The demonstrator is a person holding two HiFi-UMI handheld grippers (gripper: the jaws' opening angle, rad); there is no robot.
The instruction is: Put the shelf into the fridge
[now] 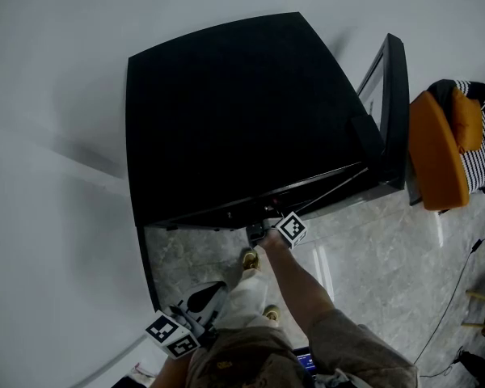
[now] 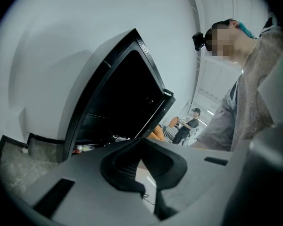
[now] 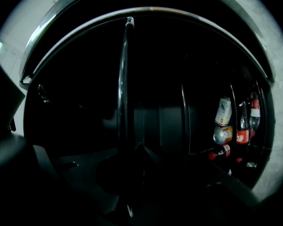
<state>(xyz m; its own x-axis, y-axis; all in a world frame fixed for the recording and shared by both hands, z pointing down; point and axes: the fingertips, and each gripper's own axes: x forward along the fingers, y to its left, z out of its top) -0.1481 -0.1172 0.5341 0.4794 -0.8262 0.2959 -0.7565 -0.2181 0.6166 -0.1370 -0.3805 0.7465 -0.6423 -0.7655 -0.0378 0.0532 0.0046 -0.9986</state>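
Observation:
From above, the black fridge (image 1: 242, 111) shows its top, with its door (image 1: 394, 111) swung open to the right. My right gripper (image 1: 263, 231) is at the fridge's front opening, just below the top edge. In the right gripper view its dark jaws (image 3: 132, 154) are shut on the front rim of the shelf (image 3: 124, 79), which runs as a thin bar into the dim interior. My left gripper (image 1: 200, 301) hangs low beside the person's leg, away from the fridge. Its jaws (image 2: 141, 157) are shut with nothing in them.
Several bottles (image 3: 236, 126) with red labels stand inside the fridge to the right of the shelf. An orange chair (image 1: 436, 148) with a striped cloth stands right of the open door. A cable (image 1: 461, 289) lies on the marble floor. Another person (image 2: 191, 124) sits far off.

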